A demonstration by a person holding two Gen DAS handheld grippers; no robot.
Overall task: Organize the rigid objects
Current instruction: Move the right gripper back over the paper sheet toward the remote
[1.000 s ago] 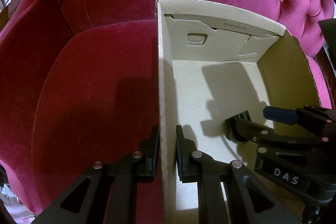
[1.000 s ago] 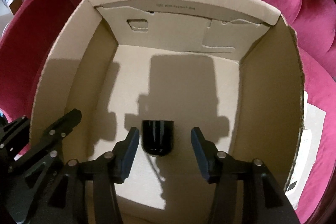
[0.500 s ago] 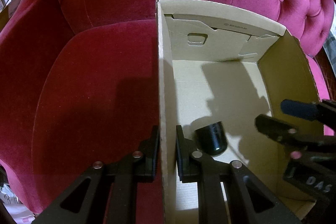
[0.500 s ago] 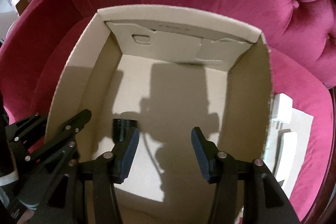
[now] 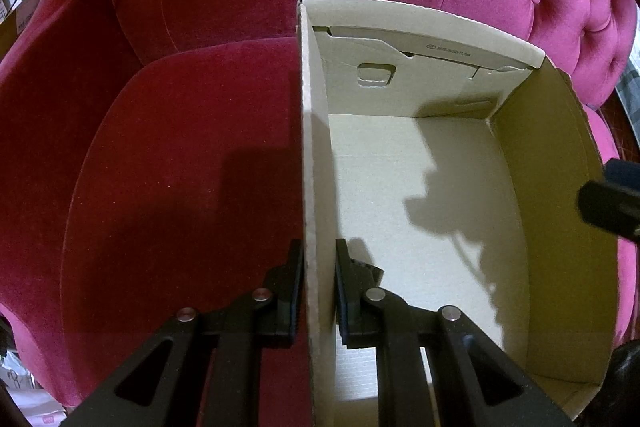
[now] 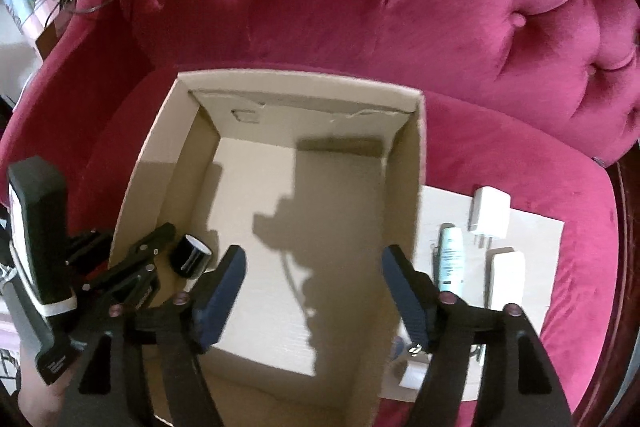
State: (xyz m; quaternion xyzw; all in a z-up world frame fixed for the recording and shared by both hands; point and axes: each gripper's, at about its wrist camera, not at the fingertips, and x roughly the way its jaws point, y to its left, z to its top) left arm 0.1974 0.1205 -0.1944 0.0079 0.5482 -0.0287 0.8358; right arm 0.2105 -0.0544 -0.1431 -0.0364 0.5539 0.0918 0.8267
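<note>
**One item boxed, at least three left on the seat**

Status, judged from how things lie:
- Cardboard box (image 6: 414,163) sits on the pink velvet armchair (image 6: 360,7) seat. One item is inside: a black cylinder with a white end face (image 6: 191,254), on the box floor in the near-left corner, close to the left wall. Rest of the box floor is bare.
- Still outside, on a flat cardboard sheet (image 6: 536,227) just right of the box: a white charger plug (image 6: 490,213), a white tube with a teal label (image 6: 451,259), and a white oblong block (image 6: 507,279). Something small is also under the right finger at the sheet's near edge, too hidden to identify.
- So roughly a quarter done, if those are all the items.

Orientation of the black cylinder: lying tilted or on its side, not upright. Long axis runs diagonally, white end facing up and far-right, dark body toward the near-left corner. In the left wrist view only a sliver of it shows behind the finger.

Grippers:
- Left gripper (image 5: 318,291): fingers clamped on the box's left wall, one finger outside, one inside. Steadying the box, I'd say.
- Right gripper (image 6: 314,301): fingers opening, wide apart, nothing between them. It hangs above the box's near half, clear of the cylinder.

Tube and block both lie with long axes running near-to-far, roughly parallel to the box's right wall.
</note>
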